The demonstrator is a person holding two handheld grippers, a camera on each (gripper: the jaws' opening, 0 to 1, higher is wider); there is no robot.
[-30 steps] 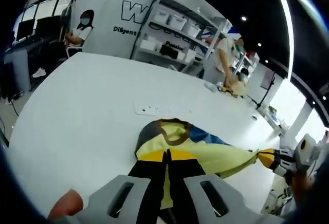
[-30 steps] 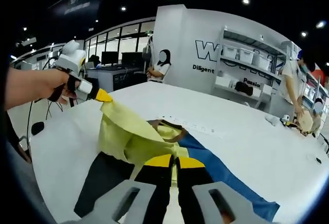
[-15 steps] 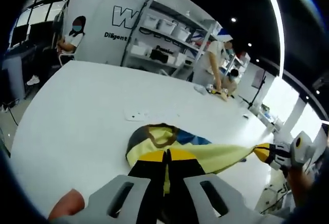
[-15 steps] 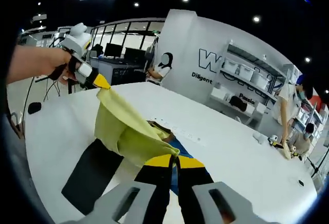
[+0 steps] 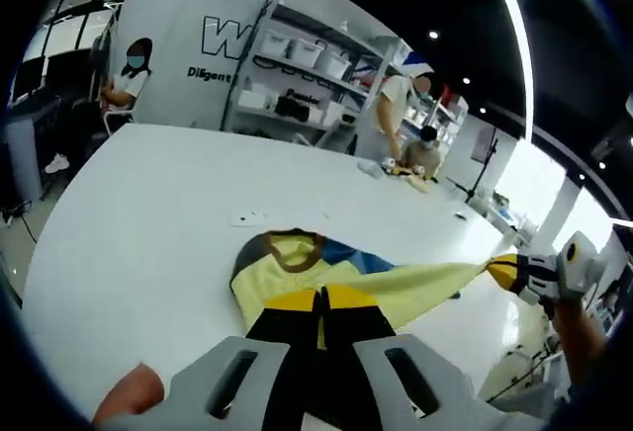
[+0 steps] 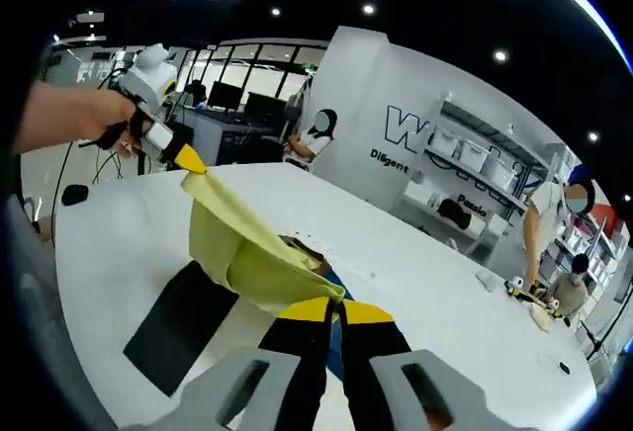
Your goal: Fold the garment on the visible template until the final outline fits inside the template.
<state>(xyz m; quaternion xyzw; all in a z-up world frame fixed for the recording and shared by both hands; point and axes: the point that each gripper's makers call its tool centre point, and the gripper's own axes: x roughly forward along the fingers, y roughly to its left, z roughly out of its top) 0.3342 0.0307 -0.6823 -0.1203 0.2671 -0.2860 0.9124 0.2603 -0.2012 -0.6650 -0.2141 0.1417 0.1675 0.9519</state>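
A yellow garment (image 5: 269, 279) with a brown collar (image 5: 293, 256) and a blue part (image 5: 348, 253) hangs stretched over the white table (image 5: 148, 214). My left gripper (image 5: 321, 300) is shut on one edge of it. My right gripper (image 5: 502, 271), at the right of the left gripper view, pulls another edge taut. In the right gripper view the garment (image 6: 242, 248) spans from my right gripper (image 6: 334, 310), shut on it, up to my left gripper (image 6: 190, 162) in a hand. Under the raised cloth a black rectangular template (image 6: 178, 324) lies flat on the table (image 6: 435, 293).
A small white item (image 5: 247, 218) lies on the table beyond the collar. A shelf rack (image 5: 297, 75) stands against the far wall. One person (image 5: 391, 115) bends over the table's far end, another (image 5: 124, 65) sits at the left. Small objects (image 6: 519, 291) lie far right.
Both grippers have lifted and spread the garment, still shut on it. The cloth hangs higher off the table, and more of the black template shows beneath it.
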